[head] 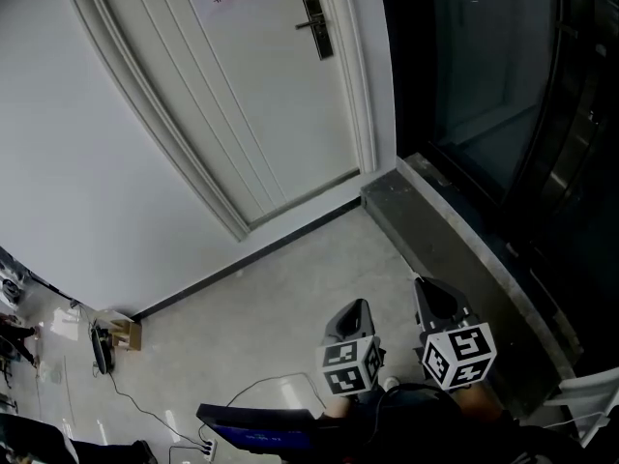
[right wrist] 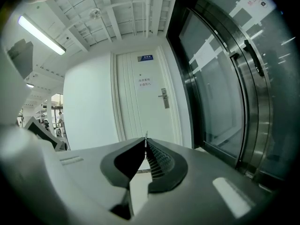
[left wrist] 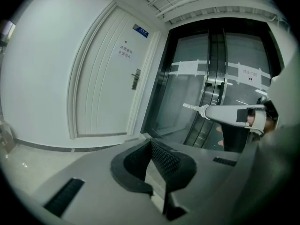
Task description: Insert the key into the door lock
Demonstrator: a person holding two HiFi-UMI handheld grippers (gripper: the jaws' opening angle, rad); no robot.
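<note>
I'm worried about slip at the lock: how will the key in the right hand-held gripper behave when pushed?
The key looks like thin, flat metal, so it is probably stiff and light. The right hand-held gripper pinches only its rear end, with the blade sticking out, so it may pivot or slide back if pushed off-axis.

**Bright walls, dark glass**

A ceiling strip light (right wrist: 42,34) at 10 o'clock in the right gripper view lights the white door (right wrist: 150,102) evenly. In the head view, the glass wall (head: 503,95) at 3 o'clock is near black. Both gripper views bow and darken at the rims; the key (right wrist: 146,136) tip seems blurred.
</note>
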